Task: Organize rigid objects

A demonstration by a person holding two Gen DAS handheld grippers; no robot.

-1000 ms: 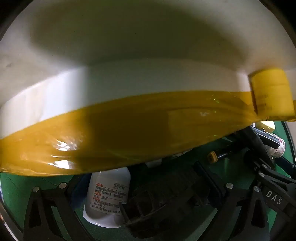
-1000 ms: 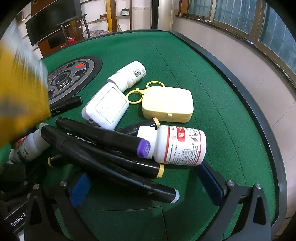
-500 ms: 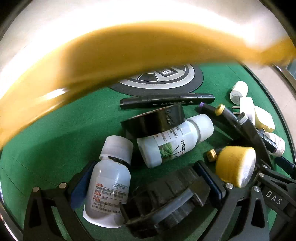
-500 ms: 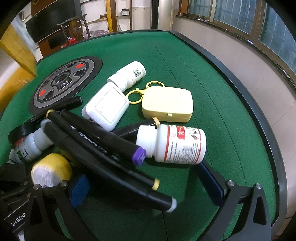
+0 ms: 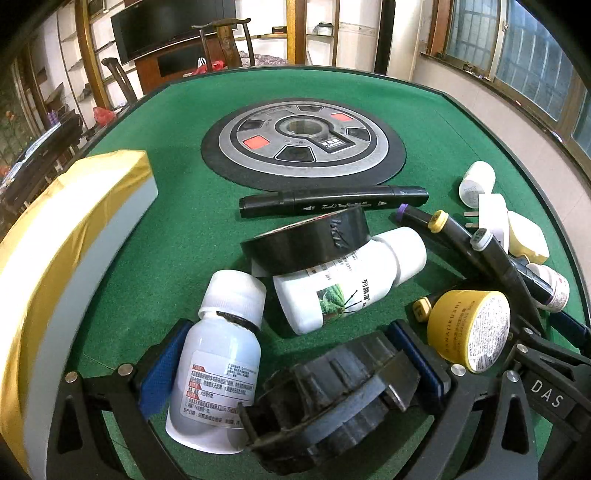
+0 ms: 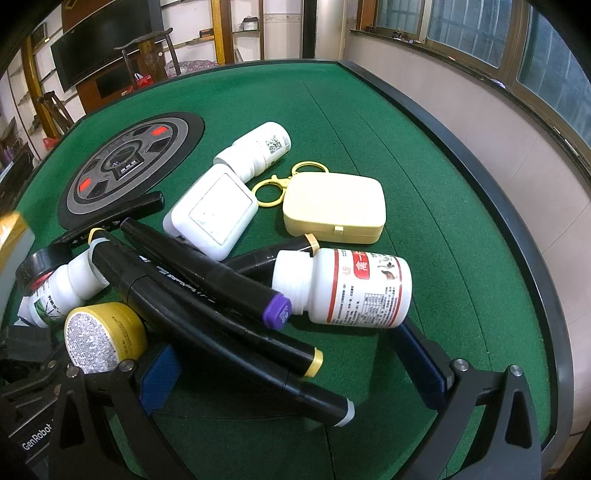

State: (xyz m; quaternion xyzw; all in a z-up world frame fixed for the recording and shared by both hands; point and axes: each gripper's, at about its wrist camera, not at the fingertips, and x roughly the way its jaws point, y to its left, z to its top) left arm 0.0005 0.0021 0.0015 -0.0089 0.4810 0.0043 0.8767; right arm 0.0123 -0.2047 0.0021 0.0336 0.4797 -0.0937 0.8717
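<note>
Your left gripper (image 5: 291,365) stood wide open, gripping nothing; a lying bottle (image 5: 218,373) and a black ribbed part (image 5: 332,402) sat between its fingers. Tape (image 5: 306,240) leaned on a second bottle (image 5: 351,280) just ahead, a yellow jar (image 5: 469,336) to the right, the taped box (image 5: 55,266) at left. Your right gripper (image 6: 295,373) was open too, markers (image 6: 207,284) crossing its gap, a red-label bottle (image 6: 354,288) by its right finger, the cream case (image 6: 336,208) beyond

a green felt table (image 5: 184,155) with a dark raised rim fills the room's middle. behind it stand a dark flat screen (image 5: 166,26) on a wooden cabinet, a wooden chair (image 5: 225,44) and gold-framed shelves (image 6: 240,29). barred windows (image 6: 480,26) line the pale tiled wall (image 6: 498,140) on the right.
</note>
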